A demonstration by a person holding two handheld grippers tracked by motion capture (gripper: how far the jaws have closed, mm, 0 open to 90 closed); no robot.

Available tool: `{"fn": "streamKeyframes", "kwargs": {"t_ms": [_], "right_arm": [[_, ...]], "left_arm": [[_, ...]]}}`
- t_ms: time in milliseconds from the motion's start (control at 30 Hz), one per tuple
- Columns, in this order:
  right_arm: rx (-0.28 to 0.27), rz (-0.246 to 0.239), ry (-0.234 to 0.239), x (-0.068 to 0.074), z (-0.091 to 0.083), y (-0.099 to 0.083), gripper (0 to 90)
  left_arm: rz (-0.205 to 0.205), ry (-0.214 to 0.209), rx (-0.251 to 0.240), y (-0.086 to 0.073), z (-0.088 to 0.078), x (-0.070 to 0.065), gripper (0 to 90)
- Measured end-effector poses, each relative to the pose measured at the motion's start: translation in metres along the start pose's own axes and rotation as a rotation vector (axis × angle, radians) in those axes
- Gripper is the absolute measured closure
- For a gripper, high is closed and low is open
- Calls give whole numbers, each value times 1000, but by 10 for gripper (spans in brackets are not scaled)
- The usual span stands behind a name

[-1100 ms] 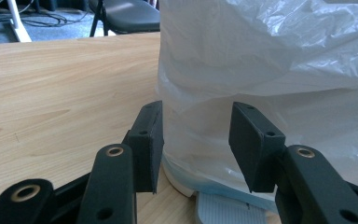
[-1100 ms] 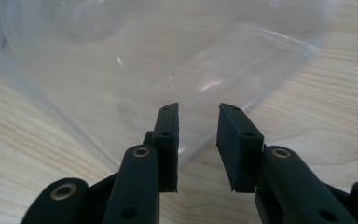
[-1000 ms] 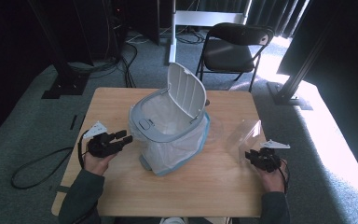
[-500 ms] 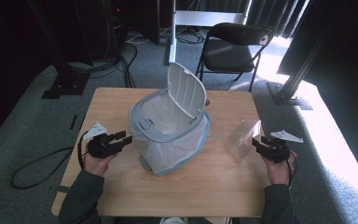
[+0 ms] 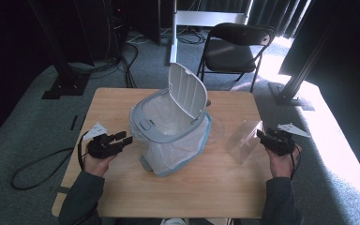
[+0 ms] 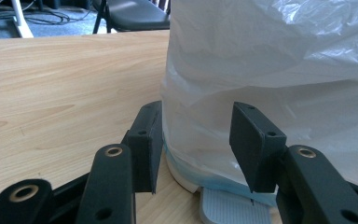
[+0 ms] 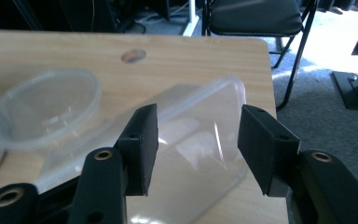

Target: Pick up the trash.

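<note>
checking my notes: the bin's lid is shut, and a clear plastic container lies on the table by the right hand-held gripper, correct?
Not quite: the bin's lid stands open, as the high view shows. The clear plastic container does lie on the table by the right hand-held gripper.

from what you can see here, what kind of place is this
Probably a lab or studio set up for recording, not a home. A lone wooden table stands on grey carpet among dark equipment stands, with loose cables on the floor and a folding chair behind.

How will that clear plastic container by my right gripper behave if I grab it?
The clear plastic container looks thin-walled, so it may flex under the pads and probably weighs little. Its glossy surface could be slippery. It appears tilted rather than flat, so a nudge from the right gripper might slide it.
</note>
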State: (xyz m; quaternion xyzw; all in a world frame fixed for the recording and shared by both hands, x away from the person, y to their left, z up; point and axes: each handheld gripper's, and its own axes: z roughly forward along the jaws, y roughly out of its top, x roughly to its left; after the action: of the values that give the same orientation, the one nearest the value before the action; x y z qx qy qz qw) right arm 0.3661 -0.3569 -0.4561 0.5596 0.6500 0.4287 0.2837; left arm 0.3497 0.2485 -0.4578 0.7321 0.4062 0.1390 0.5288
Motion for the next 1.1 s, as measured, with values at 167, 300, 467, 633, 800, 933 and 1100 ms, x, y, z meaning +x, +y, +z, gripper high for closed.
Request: {"fn": "streamKeyframes", "kwargs": {"t_ms": [167, 300, 467, 633, 800, 933, 1100], "right_arm": [[-20, 6, -18, -4, 9, 13, 441], [-20, 33, -27, -10, 22, 23, 416], [8, 50, -33, -17, 42, 30, 391], [58, 51, -21, -25, 58, 33, 420], [86, 45, 41, -26, 57, 29, 511], [74, 46, 88, -21, 49, 22, 541], [63, 42, 130, -17, 45, 19, 564]], "left_arm": [[0, -2, 2, -1, 1, 0, 546], [-1, -3, 3, -1, 1, 0, 547], [-1, -4, 4, -1, 1, 1, 547], [-4, -4, 3, -3, 1, 2, 546], [-7, -5, 4, -4, 2, 2, 546], [-4, -6, 5, -3, 2, 0, 545], [-1, -7, 3, -1, 3, -1, 539]]}}
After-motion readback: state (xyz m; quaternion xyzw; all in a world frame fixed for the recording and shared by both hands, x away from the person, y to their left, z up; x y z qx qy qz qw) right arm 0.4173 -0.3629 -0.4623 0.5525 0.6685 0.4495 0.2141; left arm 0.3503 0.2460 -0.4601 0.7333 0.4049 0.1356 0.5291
